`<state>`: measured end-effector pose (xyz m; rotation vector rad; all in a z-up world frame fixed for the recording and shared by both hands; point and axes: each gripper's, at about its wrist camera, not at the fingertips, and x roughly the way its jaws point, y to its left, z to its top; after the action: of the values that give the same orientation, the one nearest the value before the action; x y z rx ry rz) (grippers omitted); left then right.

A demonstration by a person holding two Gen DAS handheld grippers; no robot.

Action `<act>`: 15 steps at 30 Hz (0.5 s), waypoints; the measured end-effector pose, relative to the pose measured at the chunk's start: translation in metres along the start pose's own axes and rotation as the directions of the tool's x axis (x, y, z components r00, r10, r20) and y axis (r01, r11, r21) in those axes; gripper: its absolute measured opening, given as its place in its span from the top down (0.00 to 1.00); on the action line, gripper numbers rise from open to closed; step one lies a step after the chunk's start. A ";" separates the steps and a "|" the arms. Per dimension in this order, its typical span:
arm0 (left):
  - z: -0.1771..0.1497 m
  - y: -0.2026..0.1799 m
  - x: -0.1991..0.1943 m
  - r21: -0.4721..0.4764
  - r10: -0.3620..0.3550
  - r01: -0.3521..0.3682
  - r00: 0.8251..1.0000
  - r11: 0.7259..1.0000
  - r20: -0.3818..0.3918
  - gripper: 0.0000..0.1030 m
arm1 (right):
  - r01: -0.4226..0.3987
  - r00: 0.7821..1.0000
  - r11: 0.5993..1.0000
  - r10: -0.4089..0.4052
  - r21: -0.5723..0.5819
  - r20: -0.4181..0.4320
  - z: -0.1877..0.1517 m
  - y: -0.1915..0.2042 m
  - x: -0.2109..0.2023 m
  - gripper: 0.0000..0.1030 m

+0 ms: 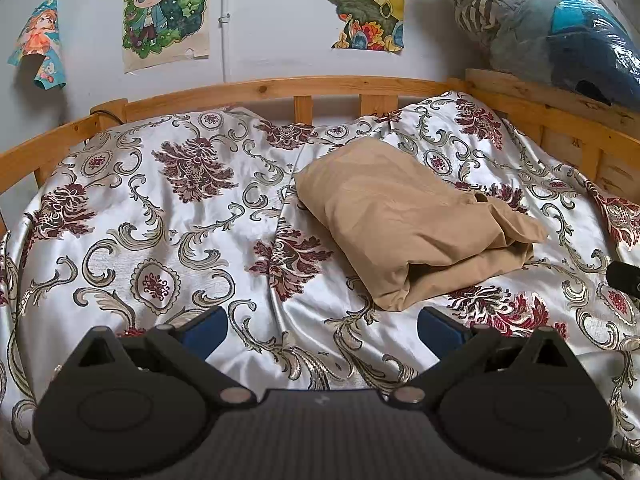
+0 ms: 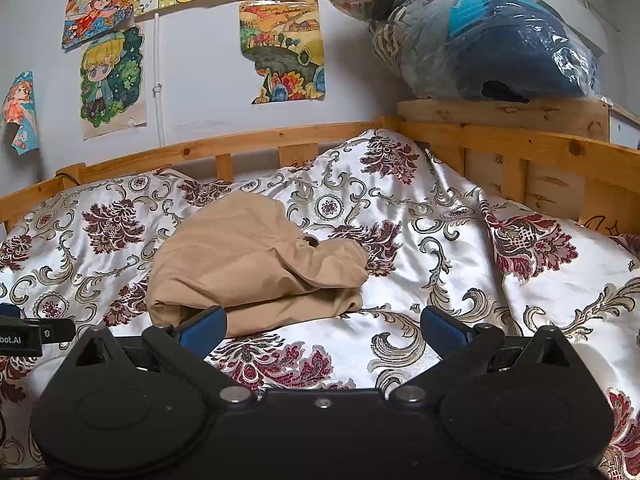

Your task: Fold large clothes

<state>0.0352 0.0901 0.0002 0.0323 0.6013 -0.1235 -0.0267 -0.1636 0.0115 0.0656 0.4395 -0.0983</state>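
Note:
A tan garment [image 1: 404,220] lies folded into a thick bundle on the patterned bedspread [image 1: 160,208], right of the middle in the left wrist view. In the right wrist view the tan garment [image 2: 248,264] lies left of the middle. My left gripper [image 1: 322,326] is open and empty, just in front of the bundle's near corner. My right gripper [image 2: 322,328] is open and empty; its left blue pad [image 2: 202,330] is close to the bundle's near edge. The right gripper's tip shows at the right edge of the left wrist view [image 1: 624,278].
The bed has a wooden rail [image 1: 280,88] along the wall and the right side [image 2: 540,152]. A plastic bag of clothes [image 2: 480,28] sits on a wooden ledge at the back right. Posters [image 1: 164,12] hang on the wall.

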 end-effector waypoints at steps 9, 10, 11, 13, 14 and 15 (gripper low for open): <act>0.000 -0.001 0.000 0.001 0.001 -0.001 1.000 1.000 -0.001 0.01 | -0.001 1.000 1.000 0.001 0.001 -0.001 0.000 -0.001 0.000 0.01; 0.000 -0.001 0.000 0.001 0.000 0.000 1.000 1.000 -0.001 0.01 | 0.000 1.000 1.000 0.000 0.001 -0.001 0.000 -0.001 0.000 0.01; 0.000 0.000 0.000 0.002 0.001 -0.001 1.000 1.000 -0.001 0.01 | 0.000 1.000 1.000 0.000 0.001 -0.001 0.000 0.000 0.000 0.01; 0.000 -0.001 0.000 0.002 0.001 -0.001 1.000 1.000 -0.001 0.01 | -0.001 1.000 1.000 0.001 0.002 -0.002 0.000 -0.001 0.000 0.01; 0.000 -0.001 0.000 0.002 0.001 -0.001 1.000 1.000 -0.001 0.01 | -0.001 1.000 1.000 0.001 0.002 -0.002 0.000 -0.001 0.000 0.01; 0.000 -0.001 0.000 0.003 0.002 -0.002 1.000 1.000 -0.002 0.01 | -0.002 1.000 1.000 0.002 0.002 -0.002 0.000 -0.001 0.000 0.01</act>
<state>0.0352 0.0894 -0.0001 0.0355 0.6028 -0.1227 -0.0266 -0.1644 0.0115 0.0680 0.4411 -0.0972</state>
